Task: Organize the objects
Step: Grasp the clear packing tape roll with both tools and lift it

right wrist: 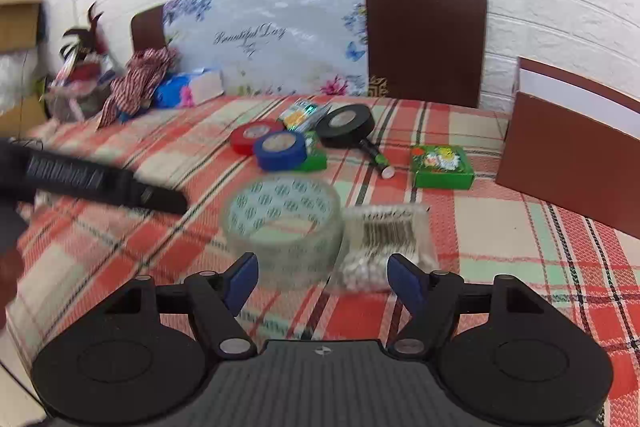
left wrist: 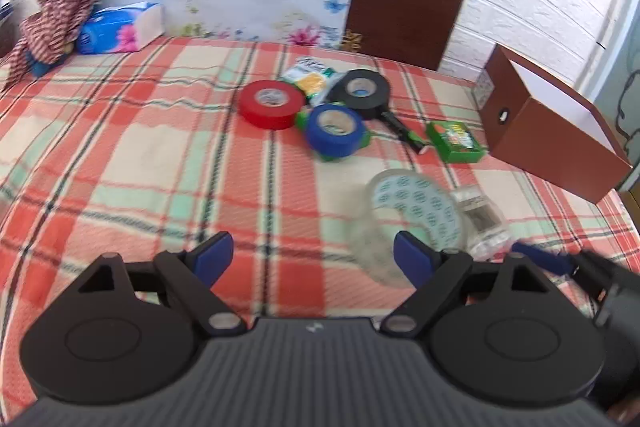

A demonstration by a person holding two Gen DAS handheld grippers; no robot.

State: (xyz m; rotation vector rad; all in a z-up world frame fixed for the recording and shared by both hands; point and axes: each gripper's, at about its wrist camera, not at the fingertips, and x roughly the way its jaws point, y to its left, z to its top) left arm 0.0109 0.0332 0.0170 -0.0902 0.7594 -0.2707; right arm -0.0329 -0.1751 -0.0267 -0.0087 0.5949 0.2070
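Lining up right gripper [right wrist: 320,277], jaws wide & empty, on clear tape roll [right wrist: 282,227] mid-bed; left gripper [left wrist: 312,259] also wide — straddle roll, avoid swab pack [right wrist: 386,243] touching it.

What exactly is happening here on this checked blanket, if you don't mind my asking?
A person is tidying loose items with a handheld claw in each hand. Both claws are open and hold nothing. The right claw hovers just short of the clear tape roll and the cotton swab pack beside it. The left claw hangs over bare blanket to their left. Farther back lie the red tape, blue tape, black tape and a green box, near an open brown box.
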